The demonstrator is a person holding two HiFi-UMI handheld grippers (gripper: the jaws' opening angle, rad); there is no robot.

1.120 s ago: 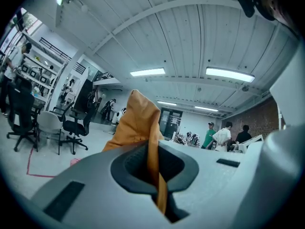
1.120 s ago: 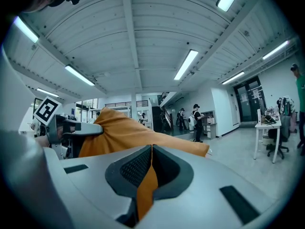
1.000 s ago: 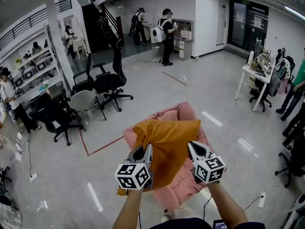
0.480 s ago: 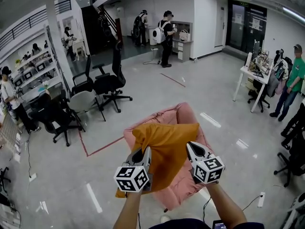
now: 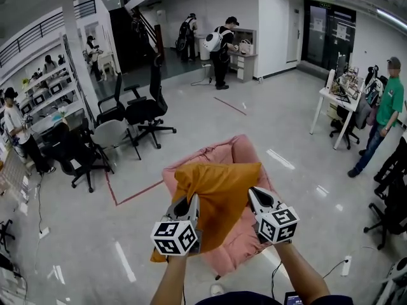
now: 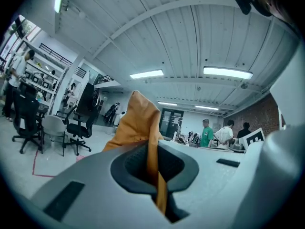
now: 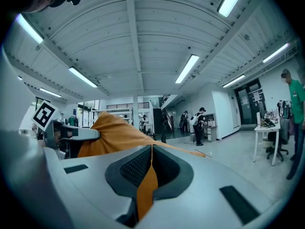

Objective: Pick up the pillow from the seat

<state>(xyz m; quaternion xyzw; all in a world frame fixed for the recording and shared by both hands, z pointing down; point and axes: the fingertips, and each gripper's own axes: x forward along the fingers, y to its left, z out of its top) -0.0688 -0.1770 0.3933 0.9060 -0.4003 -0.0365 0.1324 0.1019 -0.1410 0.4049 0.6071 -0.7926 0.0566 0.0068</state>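
An orange pillow [image 5: 218, 199] hangs in the air above the pink seat [image 5: 238, 152], held from both sides. My left gripper [image 5: 193, 203] is shut on the pillow's left edge, and my right gripper [image 5: 254, 196] is shut on its right edge. In the left gripper view the orange pillow [image 6: 138, 123] fabric runs pinched between the grey jaws of the left gripper [image 6: 156, 175] and rises above them. The right gripper view shows the pillow [image 7: 114, 130] cloth clamped in the right gripper [image 7: 148, 173], with the left gripper's marker cube [image 7: 45, 114] beyond it.
Black office chairs [image 5: 147, 110] and a grey chair [image 5: 111, 134] stand to the left on the glossy floor. A white desk [image 5: 338, 100] with clutter is at the right, next to a person in green [image 5: 381, 110]. Other people stand at the far counter [image 5: 219, 40].
The pillow and both grippers have shifted very slightly; the person in green at the right has walked further into view.
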